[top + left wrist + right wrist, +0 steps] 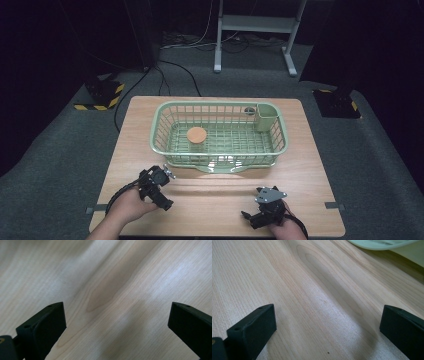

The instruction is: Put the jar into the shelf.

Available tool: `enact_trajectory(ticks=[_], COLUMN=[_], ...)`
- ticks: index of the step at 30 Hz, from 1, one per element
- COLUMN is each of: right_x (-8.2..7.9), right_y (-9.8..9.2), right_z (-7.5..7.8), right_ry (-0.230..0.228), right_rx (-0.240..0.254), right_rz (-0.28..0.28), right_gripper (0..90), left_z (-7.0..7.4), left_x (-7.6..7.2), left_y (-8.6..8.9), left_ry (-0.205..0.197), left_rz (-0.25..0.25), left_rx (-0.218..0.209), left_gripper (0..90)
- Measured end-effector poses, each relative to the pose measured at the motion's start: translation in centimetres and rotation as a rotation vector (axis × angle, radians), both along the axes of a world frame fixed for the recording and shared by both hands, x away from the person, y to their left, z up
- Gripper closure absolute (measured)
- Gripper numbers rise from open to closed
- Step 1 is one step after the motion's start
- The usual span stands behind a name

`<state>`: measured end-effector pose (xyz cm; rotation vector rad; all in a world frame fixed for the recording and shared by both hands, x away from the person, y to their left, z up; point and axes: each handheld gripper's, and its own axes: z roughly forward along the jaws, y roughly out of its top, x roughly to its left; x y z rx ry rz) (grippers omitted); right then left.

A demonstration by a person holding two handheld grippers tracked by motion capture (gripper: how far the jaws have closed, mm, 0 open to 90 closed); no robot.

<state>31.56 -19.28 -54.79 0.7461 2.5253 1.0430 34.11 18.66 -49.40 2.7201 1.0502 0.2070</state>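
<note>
A pale green wire basket (162,131) stands on the far half of the wooden table (300,165). An orange round disc (196,134) lies on the basket floor at its left side. A green cup holder (267,117) hangs in its far right corner, with a small dark round thing (249,110) beside it. My left gripper (159,185) (117,322) is held low over the bare table in front of the basket's left end, open and empty. My right gripper (260,210) (328,322) hovers near the front edge at the right, also open and empty.
The basket's pale green drip lip (382,243) juts out at the top of the right gripper view. Bare wood lies between the grippers and the basket. Grey carpet (60,150) surrounds the table, with cables and a white desk frame (255,30) behind.
</note>
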Motion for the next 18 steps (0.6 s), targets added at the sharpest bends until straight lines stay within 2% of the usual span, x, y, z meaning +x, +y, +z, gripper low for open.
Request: enact_trajectory(ticks=[4,8,10,11,12,18], right_x=[0.0,0.0,0.1,0.1,0.1,0.2], right_y=[0.0,0.0,0.0,0.0,0.0,0.0], right_z=[0.0,0.0,0.0,0.0,0.0,0.0], right_ry=[0.002,0.003,0.003,0.004,0.005,0.011], right_rx=[0.0,-0.001,-0.001,0.0,0.0,0.002], right_rz=[-0.001,-0.005,-0.007,-0.008,-0.008,-0.015], right_gripper=[0.1,0.0,0.0,0.0,0.0,0.0], left_z=[-0.9,-1.7,-2.6,-2.9,-2.9,-3.0], left_x=[-0.3,-0.5,-0.7,-0.7,-0.8,-1.0], left_y=[-0.1,0.1,0.4,0.5,0.7,1.0], left_ry=[-0.004,-0.004,0.007,0.017,0.009,-0.003], left_rz=[-0.012,-0.01,-0.007,-0.002,0.0,0.002], left_rx=[0.005,-0.011,-0.013,-0.035,-0.048,-0.06], left_gripper=[1.8,1.8,1.8,0.8,0.2,0.3])
